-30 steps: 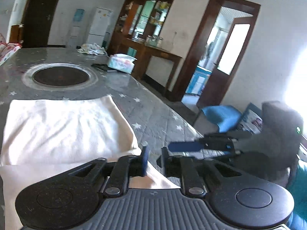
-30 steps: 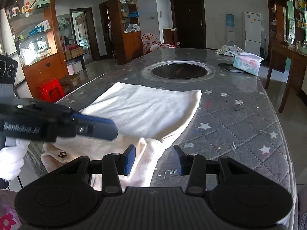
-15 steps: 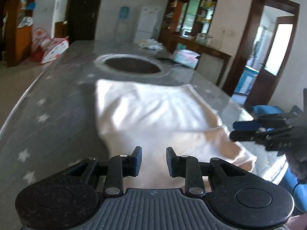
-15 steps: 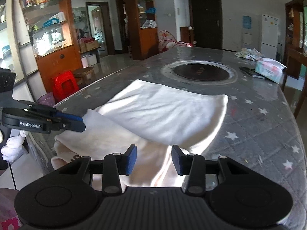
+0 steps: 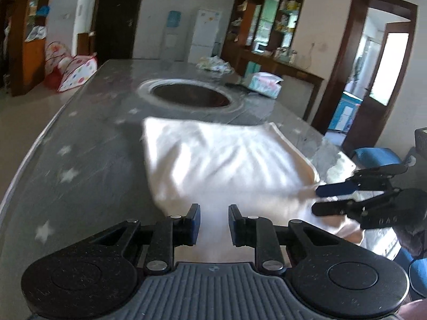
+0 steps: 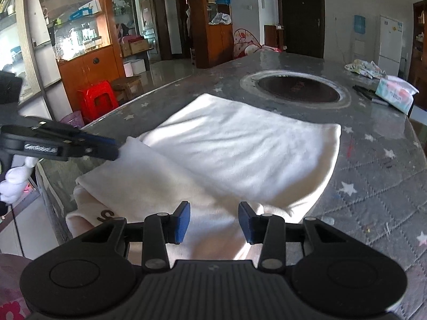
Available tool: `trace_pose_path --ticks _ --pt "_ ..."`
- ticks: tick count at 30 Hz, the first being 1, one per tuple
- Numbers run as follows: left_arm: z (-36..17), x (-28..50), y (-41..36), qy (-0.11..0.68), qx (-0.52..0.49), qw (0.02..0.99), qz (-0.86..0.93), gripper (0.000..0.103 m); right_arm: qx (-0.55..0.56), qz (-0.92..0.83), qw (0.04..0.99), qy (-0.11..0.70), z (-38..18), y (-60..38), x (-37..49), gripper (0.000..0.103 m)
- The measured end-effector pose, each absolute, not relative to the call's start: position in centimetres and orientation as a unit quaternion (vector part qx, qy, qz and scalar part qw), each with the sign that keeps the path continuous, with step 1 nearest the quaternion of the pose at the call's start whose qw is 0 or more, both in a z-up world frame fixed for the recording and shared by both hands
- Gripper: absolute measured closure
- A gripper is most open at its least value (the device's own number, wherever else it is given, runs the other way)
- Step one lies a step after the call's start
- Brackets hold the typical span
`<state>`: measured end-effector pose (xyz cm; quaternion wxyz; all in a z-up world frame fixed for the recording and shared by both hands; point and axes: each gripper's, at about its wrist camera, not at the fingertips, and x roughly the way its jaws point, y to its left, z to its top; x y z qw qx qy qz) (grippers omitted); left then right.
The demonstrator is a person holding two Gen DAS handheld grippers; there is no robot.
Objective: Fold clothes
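A cream-white garment (image 5: 226, 165) lies partly folded on the grey star-patterned table (image 5: 80, 160); it also shows in the right wrist view (image 6: 240, 149), with its near end hanging over the table edge. My left gripper (image 5: 213, 224) is open and empty above the garment's near part. My right gripper (image 6: 213, 222) is open and empty over the garment's near edge. The right gripper also shows in the left wrist view (image 5: 317, 200), at the garment's right side. The left gripper also shows in the right wrist view (image 6: 114, 149), at the garment's left corner.
A round recessed burner (image 6: 296, 90) sits in the table beyond the garment. A tissue pack (image 6: 395, 94) and crumpled cloth (image 6: 365, 68) lie at the far right. A red stool (image 6: 97, 101) and cabinets stand left of the table; blue seat (image 5: 379, 154) at right.
The left gripper has let go of the garment, opened, and swung left to face along the table. The right gripper's jaws have opened wider. The folded layer now lies flat.
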<state>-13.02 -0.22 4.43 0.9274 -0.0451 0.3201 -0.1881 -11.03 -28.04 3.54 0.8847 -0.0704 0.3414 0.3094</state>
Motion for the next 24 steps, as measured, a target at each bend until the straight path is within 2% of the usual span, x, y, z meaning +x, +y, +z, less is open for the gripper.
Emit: trace_pose_path --ticks 8,24 --pt "2.8 -10.8 -1.4 0.336 -0.024 0.92 -0.198 0.078 -0.078 0.296 0.886 0.347 2.9 -28.3 -10.4 0.064" --pt "4.0 -16.9 -1.4 0.322 0.068 0.919 -0.219 0.077 -0.162 0.321 0.876 0.321 3.9 -28.5 -14.5 0.063"
